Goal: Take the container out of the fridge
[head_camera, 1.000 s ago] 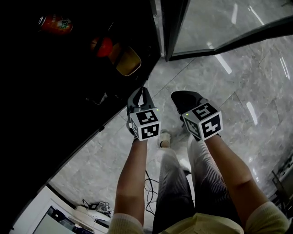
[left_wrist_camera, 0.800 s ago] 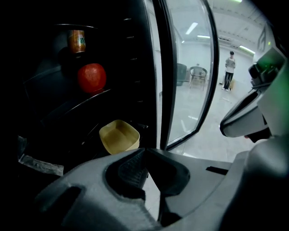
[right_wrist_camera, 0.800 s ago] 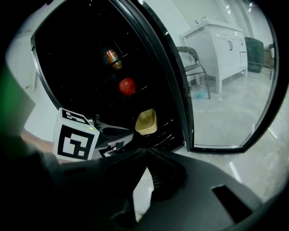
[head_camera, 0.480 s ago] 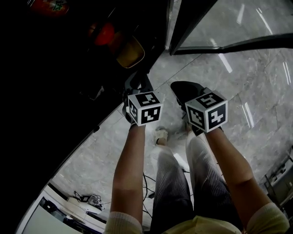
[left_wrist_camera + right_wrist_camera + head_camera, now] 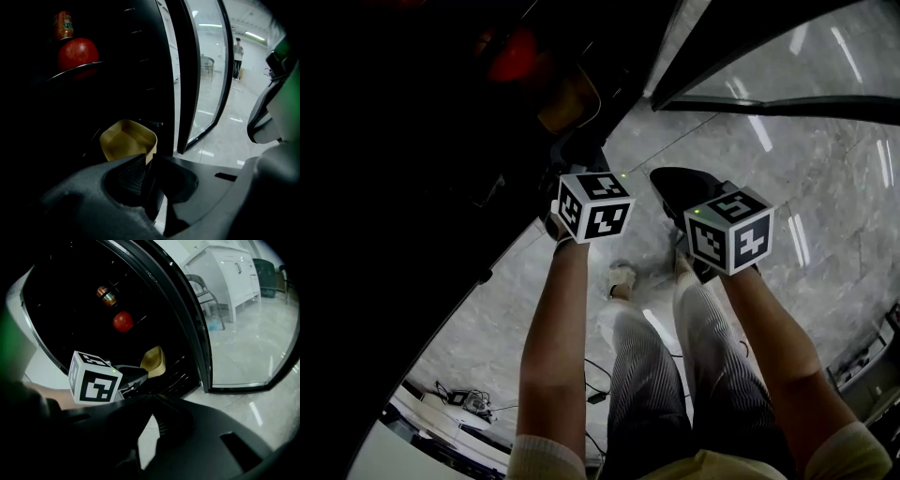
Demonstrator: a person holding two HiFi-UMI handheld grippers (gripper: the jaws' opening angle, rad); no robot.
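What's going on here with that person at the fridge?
A person stands at an open fridge with tongs in each hand. The left tongs are shut and empty, pointed at a yellow container on a low shelf but not gripping it. The right tongs, also shut, hang beside them over the floor. A red apple and a can sit higher up.

Bright office-like hall, polished grey marble floor point(image 5: 825, 187), glass fridge door point(image 5: 206, 70), white cabinet point(image 5: 229, 273), chairs point(image 5: 201, 291)

Yellow open-topped container point(image 5: 125, 144), empty, low inside the dark fridge point(image 5: 157, 70), near its open front
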